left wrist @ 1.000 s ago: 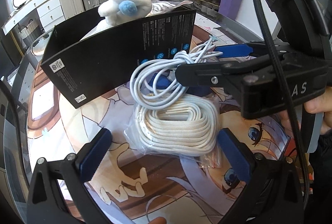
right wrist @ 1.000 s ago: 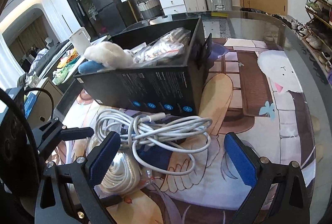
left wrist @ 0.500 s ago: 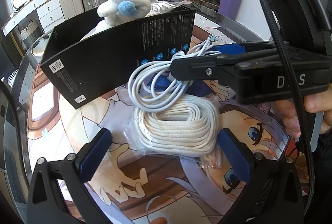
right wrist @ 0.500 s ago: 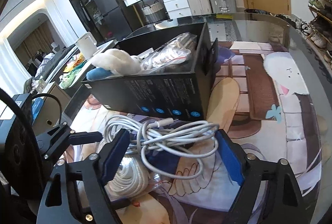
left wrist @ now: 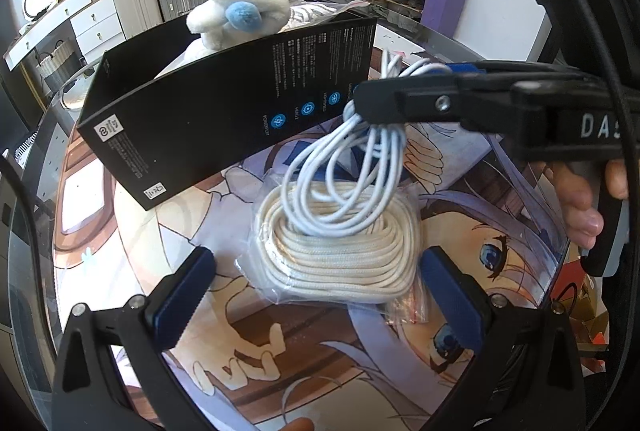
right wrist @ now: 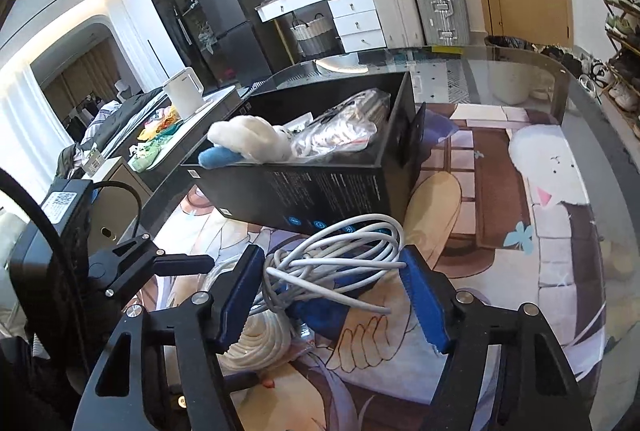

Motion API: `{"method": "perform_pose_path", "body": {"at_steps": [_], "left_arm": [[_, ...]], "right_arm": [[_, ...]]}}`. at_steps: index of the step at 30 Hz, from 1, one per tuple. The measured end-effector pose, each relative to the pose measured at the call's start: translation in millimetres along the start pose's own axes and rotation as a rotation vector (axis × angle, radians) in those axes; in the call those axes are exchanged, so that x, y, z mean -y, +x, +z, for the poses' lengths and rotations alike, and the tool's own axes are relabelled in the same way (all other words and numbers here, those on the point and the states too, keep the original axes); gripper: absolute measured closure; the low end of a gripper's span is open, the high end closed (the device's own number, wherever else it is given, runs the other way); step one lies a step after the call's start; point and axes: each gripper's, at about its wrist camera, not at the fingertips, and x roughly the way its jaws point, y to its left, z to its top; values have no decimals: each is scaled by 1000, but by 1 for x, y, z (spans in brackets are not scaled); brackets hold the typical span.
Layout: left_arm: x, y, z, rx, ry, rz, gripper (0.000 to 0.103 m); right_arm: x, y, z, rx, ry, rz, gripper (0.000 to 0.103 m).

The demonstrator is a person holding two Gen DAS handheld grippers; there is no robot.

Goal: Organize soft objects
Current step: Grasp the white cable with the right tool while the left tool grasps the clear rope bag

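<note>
Right gripper [right wrist: 334,295] has just been closing on the white charging cable [right wrist: 340,255]; blue pads now sit against both sides of the coil, and in the left wrist view the bundle [left wrist: 352,171] hangs off that gripper's tip, loops drooping clear of the mat, so it reads as gripped and partly lifted. Left gripper [left wrist: 316,295] is wide open with nothing in it, hovering over the bagged cream rope coil [left wrist: 340,251], which lies flat on the printed table mat [left wrist: 500,251], near the jaws. Black cardboard box [left wrist: 224,111] stands just beyond the cable, open top, already carrying a white plush toy [left wrist: 240,15] with a blue pom and some bagged items [right wrist: 344,127]. My read of the step: pick of the cable is done, transfer to the box comes next. That move needs lift high enough for the dangling loops to clear the near box wall, then travel away over the rim, then release over the free space right of the plush. Risk: loose loops snag the box edge or drag the rope bag underneath. Rope coil looks like the left gripper's next pick.
</note>
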Motion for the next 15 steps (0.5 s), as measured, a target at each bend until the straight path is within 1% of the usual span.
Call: {"method": "perform_pose_path", "body": {"at_steps": [7,15], "left_arm": [[-1,0,-1,2,-5,-3,0],[0,0,-3,10,-1,-7,1]], "right_arm": [[11,-17,1,21,10,10,33],[15,-30,5,47,13,19,32]]}}
